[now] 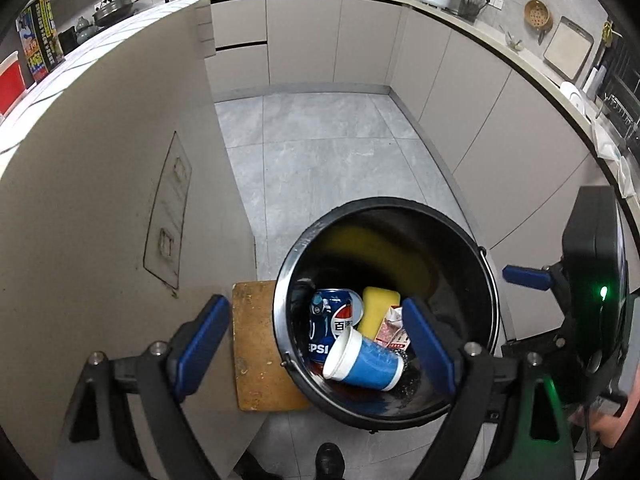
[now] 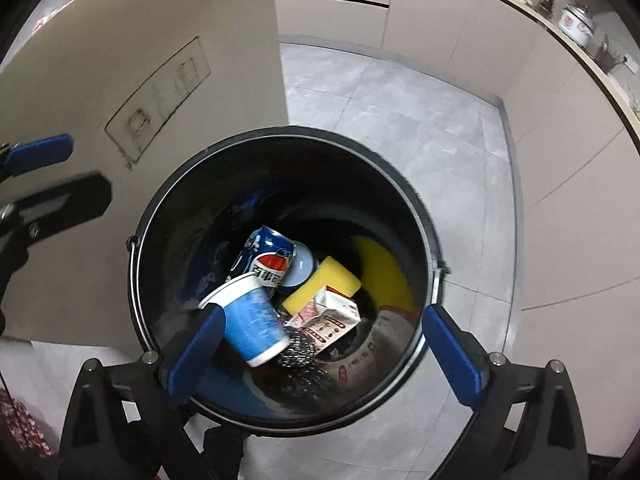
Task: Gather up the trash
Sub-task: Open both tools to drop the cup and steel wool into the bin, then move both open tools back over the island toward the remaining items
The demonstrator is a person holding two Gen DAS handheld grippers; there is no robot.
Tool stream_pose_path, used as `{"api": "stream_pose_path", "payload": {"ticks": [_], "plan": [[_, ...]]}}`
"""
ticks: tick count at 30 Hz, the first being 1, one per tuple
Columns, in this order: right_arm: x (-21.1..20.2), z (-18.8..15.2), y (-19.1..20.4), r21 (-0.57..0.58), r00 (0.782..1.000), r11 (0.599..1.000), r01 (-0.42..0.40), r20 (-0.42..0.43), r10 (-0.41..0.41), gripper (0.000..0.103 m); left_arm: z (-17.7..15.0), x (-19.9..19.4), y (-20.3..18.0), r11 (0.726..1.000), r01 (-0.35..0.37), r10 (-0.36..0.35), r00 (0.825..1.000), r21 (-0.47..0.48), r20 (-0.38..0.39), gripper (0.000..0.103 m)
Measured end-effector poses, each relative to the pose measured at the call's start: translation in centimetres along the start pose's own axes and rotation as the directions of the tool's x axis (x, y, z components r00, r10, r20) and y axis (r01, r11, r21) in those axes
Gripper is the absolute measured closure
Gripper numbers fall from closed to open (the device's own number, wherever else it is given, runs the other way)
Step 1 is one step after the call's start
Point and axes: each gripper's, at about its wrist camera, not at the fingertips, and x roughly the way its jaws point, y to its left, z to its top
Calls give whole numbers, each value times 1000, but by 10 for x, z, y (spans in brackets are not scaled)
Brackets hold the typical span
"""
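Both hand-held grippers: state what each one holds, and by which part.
Nothing is held. The left hand-held gripper and the right hand-held gripper both stand open above the black bin. The blue paper cup lies loose inside, gripped by neither.

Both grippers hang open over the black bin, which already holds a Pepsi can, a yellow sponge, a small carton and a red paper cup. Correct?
Not quite: the paper cup is blue with a white rim, as the right wrist view shows. The rest stands: both grippers, left and right, open above the black bin holding Pepsi can, yellow sponge and carton.
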Motion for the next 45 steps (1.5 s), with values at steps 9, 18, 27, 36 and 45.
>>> {"api": "stream_pose_path", "payload": {"ticks": [9, 18, 27, 36, 45], "plan": [[-16, 2, -9, 26, 1000, 999, 24, 11, -25, 0, 8, -6, 0, 1000, -2, 2, 1000, 7, 11, 13], [-40, -7, -9, 41, 999, 999, 29, 37, -30, 0, 12, -30, -7, 1000, 0, -1, 999, 24, 40, 10], [-77, -10, -26, 144, 994, 989, 33, 96, -47, 0, 13, -59, -18, 999, 23, -27, 996, 48, 86, 0], [-113, 0, -32, 197, 984, 980, 17, 171, -51, 0, 23, -110, -6, 999, -7, 0, 980, 37, 199, 0], [-138, 38, -4, 180, 960, 983, -36, 279, -16, 0, 23, -138, 61, 992, -98, 116, 955, -81, 272, 0]]}}
